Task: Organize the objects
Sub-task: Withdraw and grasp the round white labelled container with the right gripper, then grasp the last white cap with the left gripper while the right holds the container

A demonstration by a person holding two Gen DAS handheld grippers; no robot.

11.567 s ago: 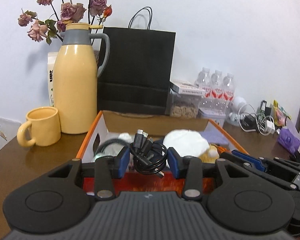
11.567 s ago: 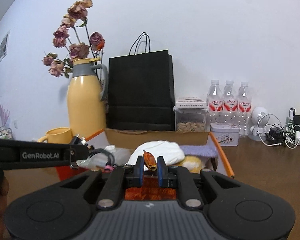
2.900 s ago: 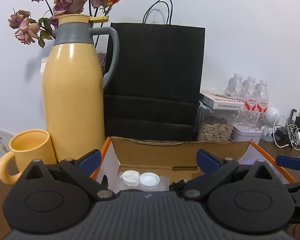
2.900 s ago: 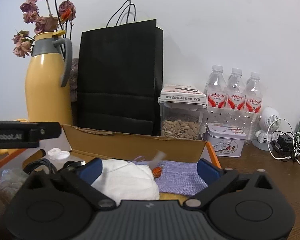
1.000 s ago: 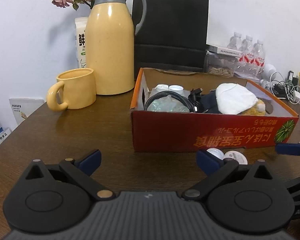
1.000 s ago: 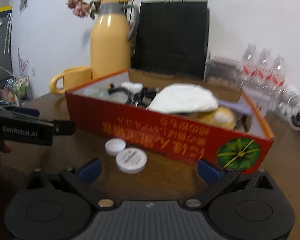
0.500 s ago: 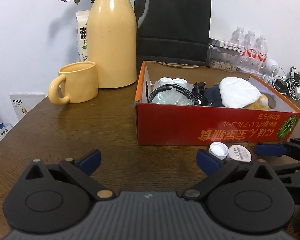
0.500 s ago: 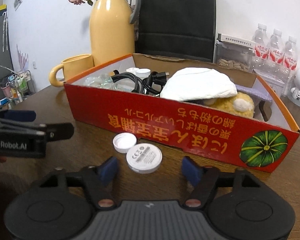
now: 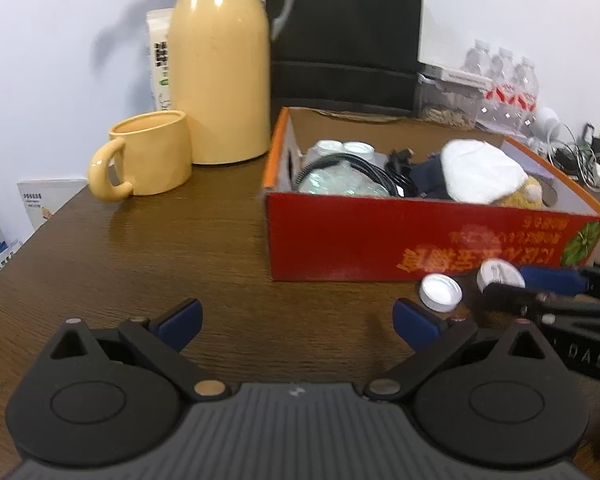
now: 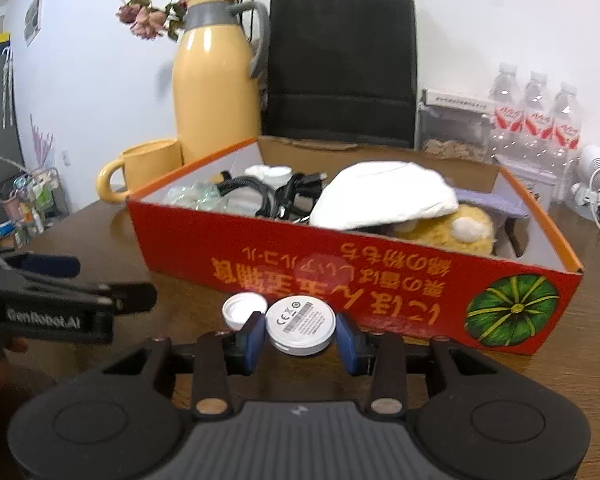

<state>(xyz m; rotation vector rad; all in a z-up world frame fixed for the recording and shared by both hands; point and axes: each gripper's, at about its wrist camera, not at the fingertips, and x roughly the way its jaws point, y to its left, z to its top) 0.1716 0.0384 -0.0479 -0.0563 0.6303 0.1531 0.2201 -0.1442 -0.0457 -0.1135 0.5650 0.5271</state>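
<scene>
The right gripper (image 10: 301, 338) has narrowed from wide open until its pads flank the white disc (image 10: 301, 330) on the table, so a pickup looks imminent; whether they touch it I cannot tell; the left gripper (image 9: 296, 319) gapes empty; the bottle cap (image 10: 244, 310) lies just left; beyond, the red box (image 10: 340, 268).

A dark wooden surface (image 9: 172, 240) with visible grain stands against a plain white wall (image 9: 500, 8), evenly lit and faintly glossy near the left edge.
</scene>
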